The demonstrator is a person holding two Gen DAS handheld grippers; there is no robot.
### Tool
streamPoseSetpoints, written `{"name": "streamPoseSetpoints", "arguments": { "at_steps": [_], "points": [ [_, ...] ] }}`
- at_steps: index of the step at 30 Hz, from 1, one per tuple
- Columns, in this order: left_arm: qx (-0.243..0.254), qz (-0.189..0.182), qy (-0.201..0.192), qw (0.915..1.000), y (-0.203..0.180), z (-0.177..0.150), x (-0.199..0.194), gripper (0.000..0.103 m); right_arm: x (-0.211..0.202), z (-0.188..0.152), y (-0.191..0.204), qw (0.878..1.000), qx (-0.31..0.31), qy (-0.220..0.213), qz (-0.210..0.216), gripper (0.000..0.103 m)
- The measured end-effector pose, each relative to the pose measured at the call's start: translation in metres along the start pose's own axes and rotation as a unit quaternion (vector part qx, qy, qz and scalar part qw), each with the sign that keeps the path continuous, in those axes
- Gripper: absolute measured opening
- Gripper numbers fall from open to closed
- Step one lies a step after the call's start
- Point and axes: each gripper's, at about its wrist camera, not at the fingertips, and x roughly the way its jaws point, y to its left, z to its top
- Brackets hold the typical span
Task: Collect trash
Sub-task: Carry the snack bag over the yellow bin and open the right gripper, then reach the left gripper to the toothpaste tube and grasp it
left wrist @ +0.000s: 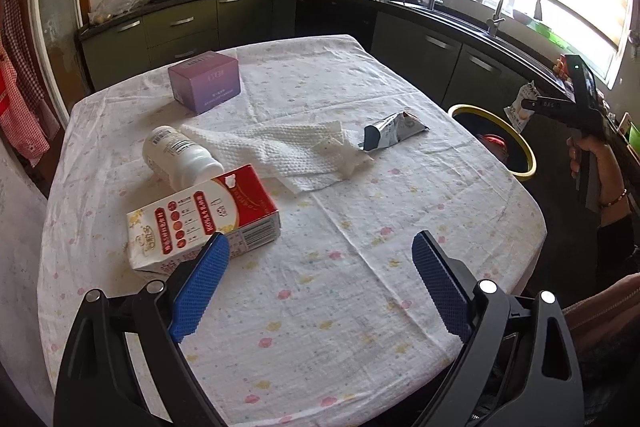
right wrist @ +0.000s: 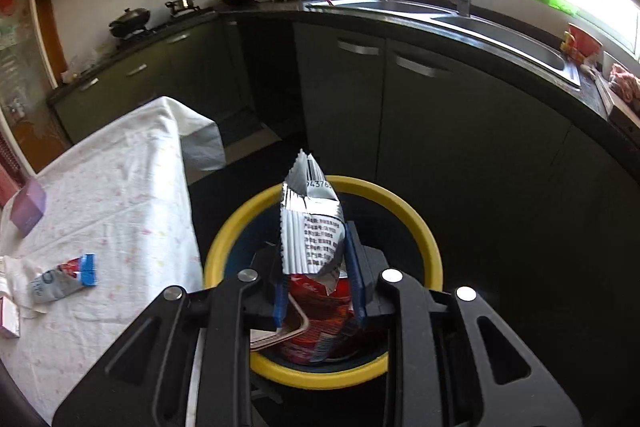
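You hold a silver wrapper (right wrist: 310, 227) pinched in the right gripper (right wrist: 320, 291) above the yellow-rimmed bin (right wrist: 224, 239): next, release; your left gripper (left wrist: 320, 267) gapes wide, empty.

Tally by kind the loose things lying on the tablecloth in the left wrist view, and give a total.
Boxes: 2, purple box and red and white carton
Bottles: 1, white bottle
Paper towels: 1, paper towel
Wrappers: 1, crumpled wrapper
Total: 5
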Motion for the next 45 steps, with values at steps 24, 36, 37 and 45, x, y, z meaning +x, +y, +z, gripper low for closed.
{"name": "streamPoseSetpoints", "arguments": {
  "at_steps": [24,36,37,45],
  "points": [
    [0.214,-0.085,0.067,0.9708,-0.061,0.084,0.068,0.091,-0.017,-0.033,-0.003,0.998,0.021,-0.003,0.065,0.060],
    [0.291,-0.129,0.162,0.9340,-0.096,0.131,0.166,0.083,-0.037,-0.041,0.008,0.993,0.025,-0.001,0.116,0.061],
    [0.293,-0.126,0.173,0.9318,-0.099,0.133,0.174,0.081,-0.037,-0.042,0.008,0.993,0.025,0.000,0.118,0.061],
    [0.288,-0.122,0.199,0.9286,-0.107,0.139,0.205,0.070,-0.030,-0.045,-0.002,0.991,0.039,0.006,0.124,0.061]
  ]
}}
